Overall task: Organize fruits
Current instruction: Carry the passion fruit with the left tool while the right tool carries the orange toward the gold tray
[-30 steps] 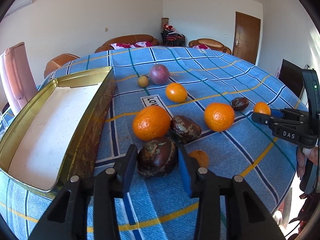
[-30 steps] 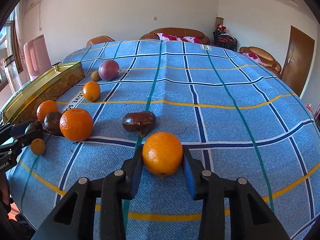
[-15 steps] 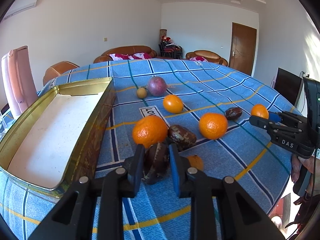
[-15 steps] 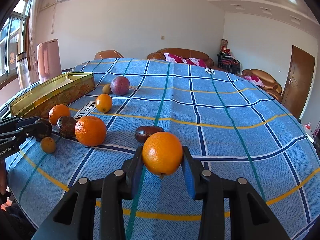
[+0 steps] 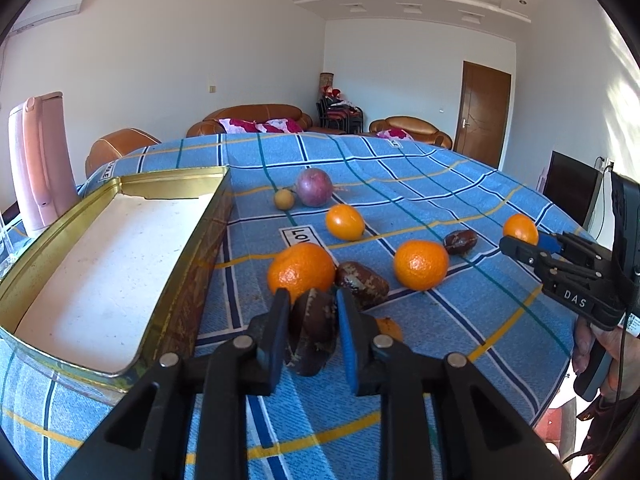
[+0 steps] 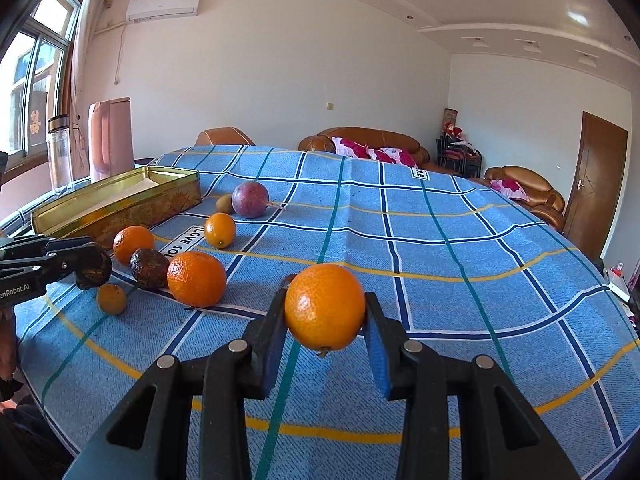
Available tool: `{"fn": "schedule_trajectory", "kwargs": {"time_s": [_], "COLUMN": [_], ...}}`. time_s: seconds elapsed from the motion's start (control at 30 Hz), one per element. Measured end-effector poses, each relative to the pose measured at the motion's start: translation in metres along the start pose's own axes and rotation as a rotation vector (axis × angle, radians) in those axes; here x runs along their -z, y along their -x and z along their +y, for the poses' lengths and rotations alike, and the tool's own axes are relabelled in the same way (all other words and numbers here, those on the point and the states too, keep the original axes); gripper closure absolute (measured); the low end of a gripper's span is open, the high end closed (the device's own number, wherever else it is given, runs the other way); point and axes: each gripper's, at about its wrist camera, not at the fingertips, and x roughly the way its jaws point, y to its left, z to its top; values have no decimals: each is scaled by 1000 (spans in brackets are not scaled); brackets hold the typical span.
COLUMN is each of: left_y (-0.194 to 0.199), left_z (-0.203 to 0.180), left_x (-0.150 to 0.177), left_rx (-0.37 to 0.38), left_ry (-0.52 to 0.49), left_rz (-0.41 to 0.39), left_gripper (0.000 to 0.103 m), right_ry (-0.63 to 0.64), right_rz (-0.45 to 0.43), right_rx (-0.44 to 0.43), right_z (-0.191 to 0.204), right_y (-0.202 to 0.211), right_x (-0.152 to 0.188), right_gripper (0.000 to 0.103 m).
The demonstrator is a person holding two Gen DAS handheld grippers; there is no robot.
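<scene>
Your left gripper jaws are clamped on the dark wrinkled fruit, just off the gold tin's near corner; skin looks soft, grip across the belly, don't crush. Right gripper jaws are clamped on the orange, well apart from the tin; firm, light, a bit slick.

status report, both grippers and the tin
Left gripper shut on dark fruit. Right gripper shut on orange. Tin open, nothing blocking.

At lower centre, the left black plastic two-finger gripper has blue pads and silver screws. The matching right black gripper looks alike; "DAS" lettering marks its side at the other view's right edge.
</scene>
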Motion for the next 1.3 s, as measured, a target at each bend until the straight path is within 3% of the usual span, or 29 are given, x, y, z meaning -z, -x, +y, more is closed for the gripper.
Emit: {"fn": "schedule_trajectory", "kwargs": {"time_s": [0.73, 1.3], "left_y": [24, 45], "left_z": [-1, 22], "left_x": [-8, -18], "left_rx": [-19, -66], "left_ry": [-16, 16], "left_rz": [-101, -151], "left_gripper": [78, 79], "right_ry": [6, 62], "right_rz": [-53, -95], "right_rx": [-77, -194], "right_z": [13, 54], "right_y": [11, 15], "right_x": [-5, -34], "right_gripper": [65, 65]}}
